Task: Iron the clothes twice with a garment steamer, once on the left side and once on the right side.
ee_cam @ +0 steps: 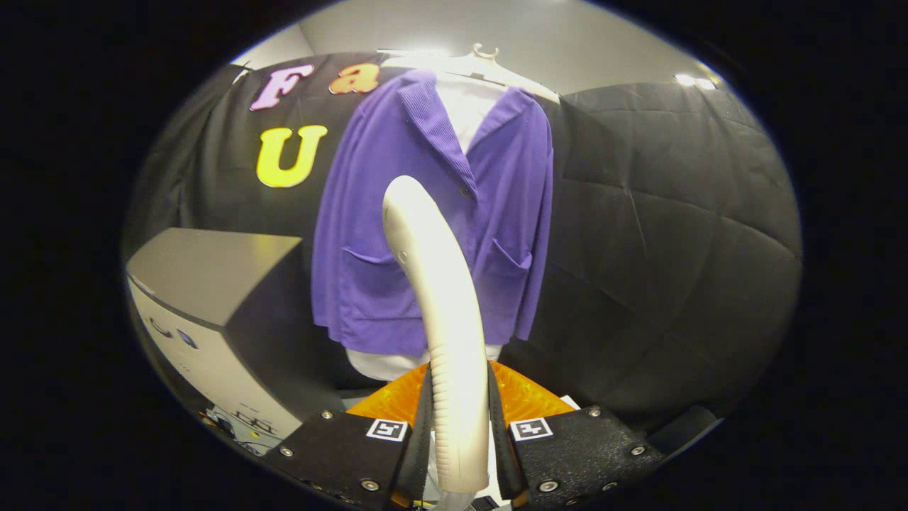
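Gripper (460, 426) fingers pinch the steamer (434, 284) handle, head facing the purple jacket (425, 213); suggest pressing the head flat on one front panel, then a slow even stroke down.

A grey box-shaped cabinet with a flat matte top (213, 273) sits at the left of the frame, its pale front panel carrying small markings too small to make out. Behind everything hangs a black quilted cloth wall (660, 213). A pale plain ceiling (567, 35) spans the top, with a bright ceiling light (695, 81) at upper right.
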